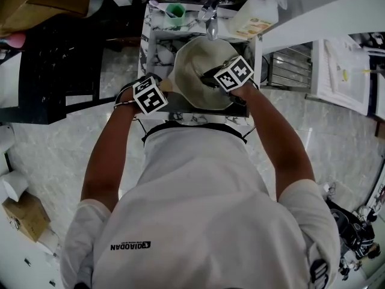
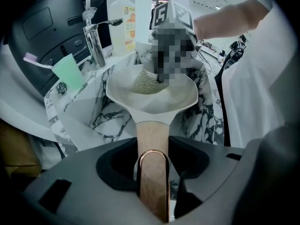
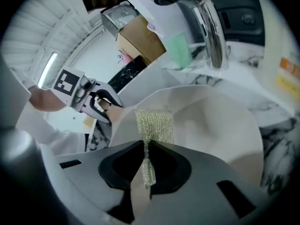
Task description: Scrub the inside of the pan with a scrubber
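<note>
A cream pan (image 1: 198, 65) (image 2: 154, 95) (image 3: 220, 125) is held over a marble sink (image 1: 157, 47). Its wooden handle (image 2: 153, 153) runs back between the jaws of my left gripper (image 1: 157, 92) (image 2: 153, 172), which is shut on it. My right gripper (image 1: 219, 77) (image 3: 147, 165) reaches into the pan from the right and is shut on a glittery mesh scrubber (image 3: 153, 125) (image 2: 149, 82). The scrubber lies flat against the pan's inner wall. In the left gripper view a blurred patch covers most of the right gripper.
A chrome tap (image 1: 210, 18) (image 2: 95, 41) (image 3: 206, 22) stands behind the pan. A green cup (image 1: 175, 12) (image 2: 69, 71) holding a toothbrush (image 2: 35, 60) sits at the sink's back left, a soap bottle (image 1: 255, 17) (image 2: 124, 18) at the back right. A black stand (image 1: 54, 65) is left of the sink.
</note>
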`<state>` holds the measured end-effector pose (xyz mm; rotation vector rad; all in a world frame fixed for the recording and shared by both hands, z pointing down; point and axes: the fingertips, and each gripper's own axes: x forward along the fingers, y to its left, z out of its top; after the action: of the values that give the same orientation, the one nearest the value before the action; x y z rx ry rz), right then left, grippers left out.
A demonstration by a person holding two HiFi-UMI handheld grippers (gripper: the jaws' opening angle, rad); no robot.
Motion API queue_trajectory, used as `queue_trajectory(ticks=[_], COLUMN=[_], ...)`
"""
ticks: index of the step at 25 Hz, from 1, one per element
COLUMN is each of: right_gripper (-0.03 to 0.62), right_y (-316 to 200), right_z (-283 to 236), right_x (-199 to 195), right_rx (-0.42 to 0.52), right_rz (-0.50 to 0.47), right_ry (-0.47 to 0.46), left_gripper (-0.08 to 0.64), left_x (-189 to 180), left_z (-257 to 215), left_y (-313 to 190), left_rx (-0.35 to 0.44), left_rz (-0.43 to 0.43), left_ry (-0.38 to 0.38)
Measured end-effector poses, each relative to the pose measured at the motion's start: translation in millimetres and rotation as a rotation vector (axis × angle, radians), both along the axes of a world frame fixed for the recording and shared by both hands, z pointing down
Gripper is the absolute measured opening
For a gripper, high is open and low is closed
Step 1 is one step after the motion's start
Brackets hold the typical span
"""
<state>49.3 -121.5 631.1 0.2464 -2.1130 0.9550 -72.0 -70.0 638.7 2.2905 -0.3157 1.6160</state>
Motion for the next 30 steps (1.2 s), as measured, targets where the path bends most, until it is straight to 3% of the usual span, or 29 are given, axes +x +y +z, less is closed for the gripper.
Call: queue_trajectory(ticks=[4, 7, 9, 14, 30], right_gripper=[0.072, 0.072, 0.071, 0.072, 0.072], right_y=[-46, -64, -68, -71, -81], right_z=[15, 27, 33, 56, 85], right_x=[9, 10, 5, -6, -23], right_rx=[0.245, 0.401, 0.454, 0.484, 0.363], right_rz=[0.033, -0.027, -0.084, -0.223, -0.175], right_ry=[0.131, 0.242, 0.281, 0.357, 0.312], left_gripper=[0.209, 0.209, 0.209, 0.209, 0.21], left_x=[0, 0, -1, 0, -2], left_z=[0, 1, 1, 2, 3], left_y=[-2, -1, -1, -2, -3], left_rx=[0.006, 0.005, 0.001, 0.001, -0.014], left_rz=[0.002, 0.001, 0.0, -0.002, -0.002], left_ry=[-0.002, -0.003, -0.004, -0.004, -0.005])
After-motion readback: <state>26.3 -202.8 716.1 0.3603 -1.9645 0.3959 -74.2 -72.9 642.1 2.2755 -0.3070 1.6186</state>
